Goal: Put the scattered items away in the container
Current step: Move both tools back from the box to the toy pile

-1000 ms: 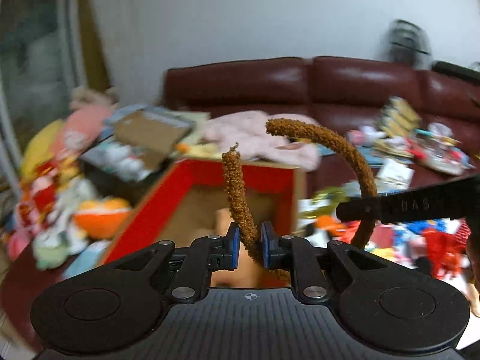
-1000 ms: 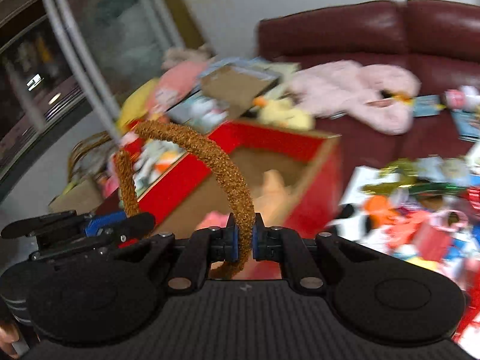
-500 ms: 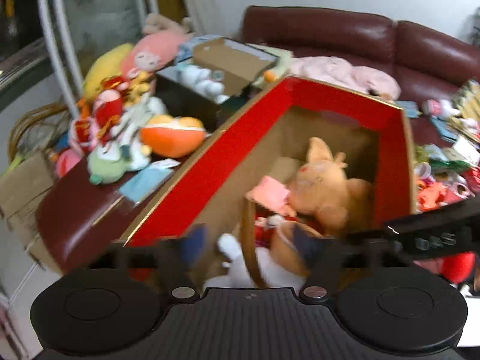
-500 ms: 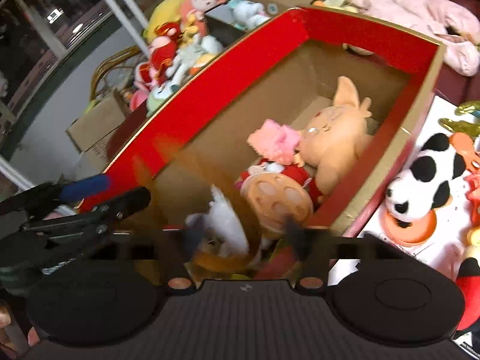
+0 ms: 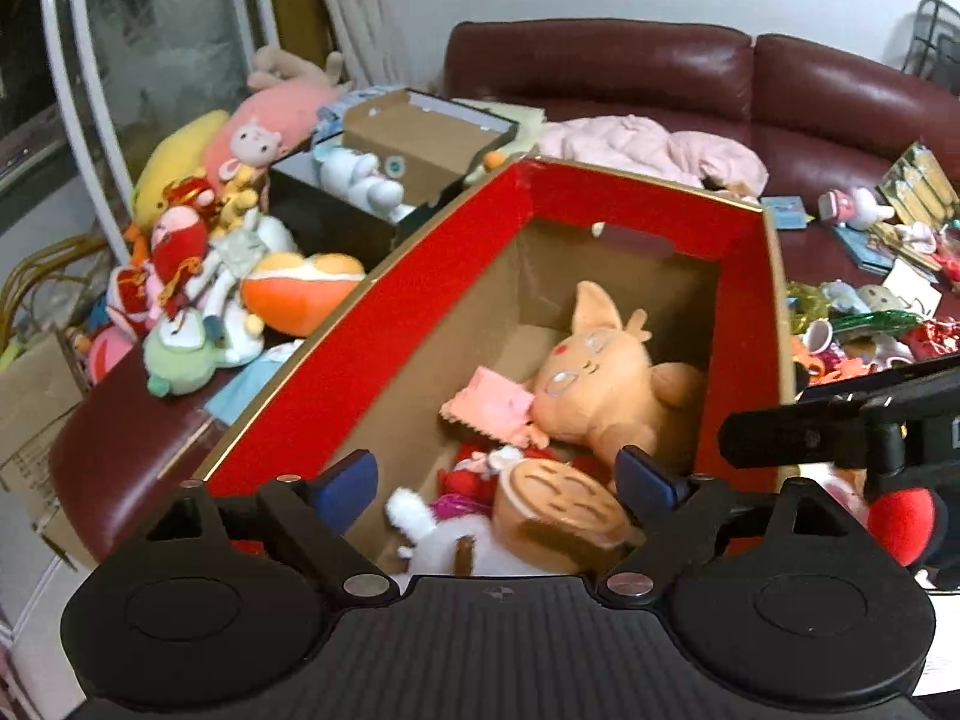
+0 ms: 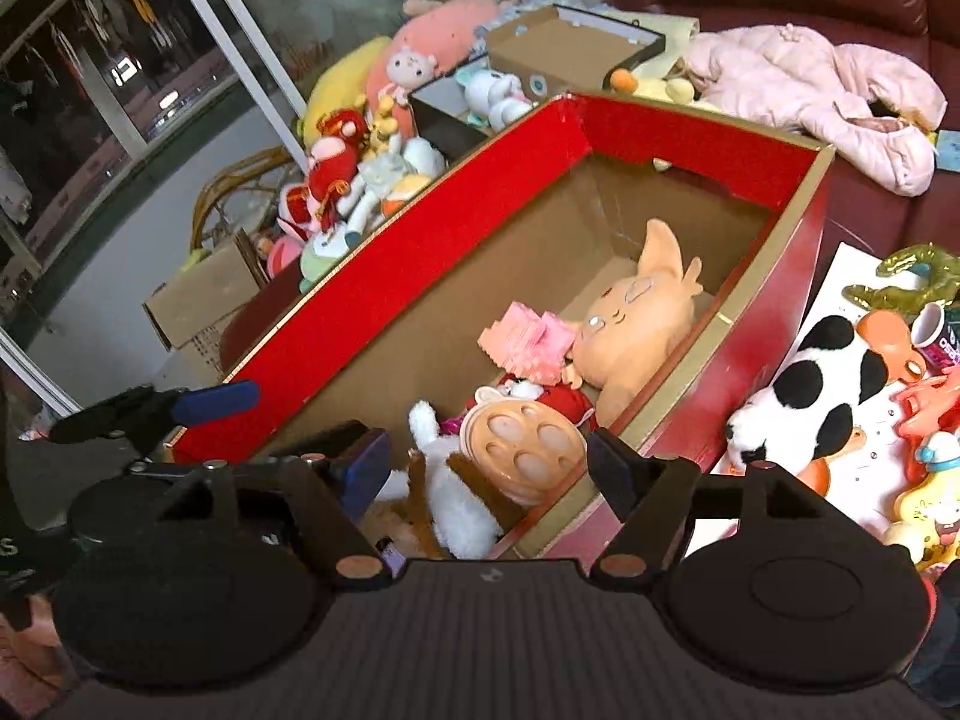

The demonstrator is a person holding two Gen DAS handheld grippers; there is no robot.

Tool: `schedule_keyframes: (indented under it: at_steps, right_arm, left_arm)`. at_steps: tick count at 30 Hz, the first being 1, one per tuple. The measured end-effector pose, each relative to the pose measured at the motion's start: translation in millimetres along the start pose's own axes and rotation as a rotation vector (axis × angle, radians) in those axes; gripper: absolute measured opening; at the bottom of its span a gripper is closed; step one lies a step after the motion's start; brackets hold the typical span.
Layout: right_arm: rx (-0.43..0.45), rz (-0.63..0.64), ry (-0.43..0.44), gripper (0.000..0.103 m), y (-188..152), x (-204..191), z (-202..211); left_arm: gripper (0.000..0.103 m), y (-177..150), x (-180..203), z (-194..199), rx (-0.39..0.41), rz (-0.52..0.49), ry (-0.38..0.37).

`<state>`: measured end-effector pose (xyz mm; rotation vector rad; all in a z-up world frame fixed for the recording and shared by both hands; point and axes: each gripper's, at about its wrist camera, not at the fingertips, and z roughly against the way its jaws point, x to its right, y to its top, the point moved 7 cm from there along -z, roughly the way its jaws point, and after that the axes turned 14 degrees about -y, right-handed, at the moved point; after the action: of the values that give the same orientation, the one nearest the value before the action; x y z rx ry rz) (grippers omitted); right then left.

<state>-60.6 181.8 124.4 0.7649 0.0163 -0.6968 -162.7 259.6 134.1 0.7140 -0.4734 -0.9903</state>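
2 hand-held grippers are mine, and both are wide open. The left hand-held gripper point(image 5: 498, 471) and the right hand-held gripper point(image 6: 489, 459) have just been opening their jaws, and nothing is pinched in either one. Both hang over the near end of the red box point(image 5: 648, 210).

The brown rope point(image 6: 420, 501) lies in that near end, by the white plush point(image 6: 456, 510). I think it is light, fuzzy and bendy, so it will flop and curl. Only bits of it show, so I cannot tell which way it runs.

1 panda point(image 6: 804, 390) lies outside, just beside the box's right wall. It looks soft, light and squashy, not slippery, and hard to break. I would pinch it across its fat middle. Its long way runs from near me, low by the box, up and away to the right.
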Motion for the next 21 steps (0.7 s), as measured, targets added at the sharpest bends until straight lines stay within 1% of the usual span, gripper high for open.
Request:
schedule_keyframes:
  at_steps: [3, 10, 14, 21]
  right_arm:
    - [0.026, -0.029, 0.000, 0.076, 4.0, 11.7, 7.6]
    - [0.068, -0.115, -0.074, 0.076, 2.2, 61.5, 22.9]
    - [0.073, -0.164, -0.126, 0.076, -8.7, 92.4, 28.9]
    - [0.052, -0.276, -0.216, 0.076, -41.1, 148.8, 34.9]
  left_arm:
    - [0.093, 2.4, 10.4, -1.6, 0.003, -0.015, -0.019]
    - [0.094, 11.2, 48.8, -3.6, 0.027, -0.096, -0.069]
    - [0.094, 13.5, 75.1, -7.1, 0.029, -0.144, -0.108]
    - [0.094, 10.0, 132.7, -16.7, 0.025, -0.238, -0.186]
